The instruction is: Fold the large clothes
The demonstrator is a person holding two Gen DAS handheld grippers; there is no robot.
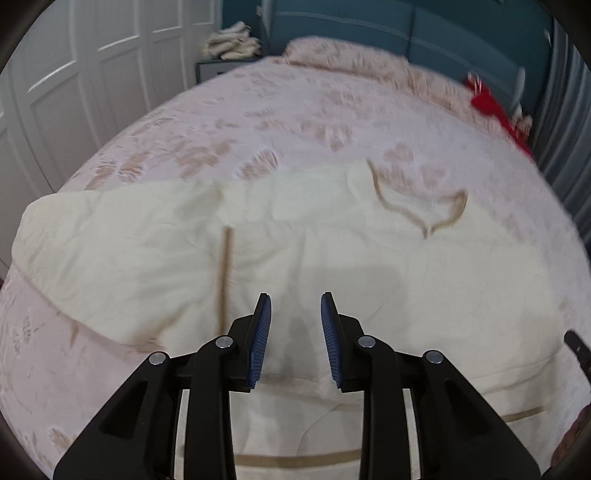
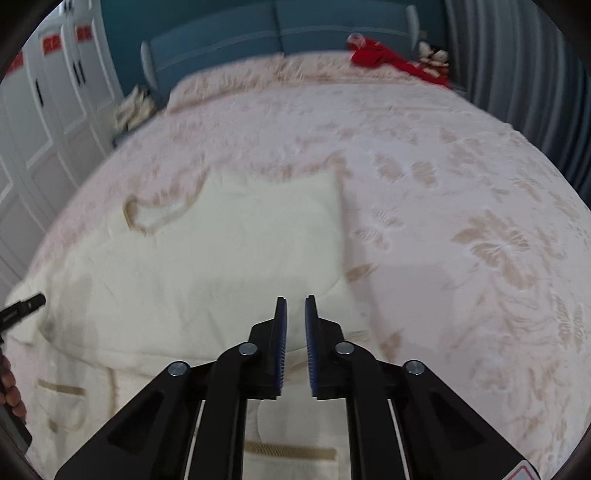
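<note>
**Cream Garment Laid on Bed, Both Grippers Above Its Near Half**

1. Task item. One cream garment lies spread across the near half of the bed. The fabric is quilted and lightly wrinkled. Tan trim outlines a V-shaped neckline at its far edge. A tan strip runs toward the camera on the left-hand part, and further tan bands cross the lower front. The near hem hangs toward the bed's front edge.

2. Count.
- Garment: one.
- Grippers: two. The left gripper shows a moderate gap between its blue pads, nothing in it. The right gripper has its pads close together with a narrow gap, nothing in it.
- Red cloth: one, at the far right corner of the bed.
- Pale pile on the nightstand: one, contents not legible.

3. Edges and open room. The garment's right edge runs straight, just left of bare floral bedspread. Uncovered bedspread extends beyond the neckline to the teal headboard. White wardrobe doors stand close along the left side of the bed; a grey curtain borders the right.
</note>
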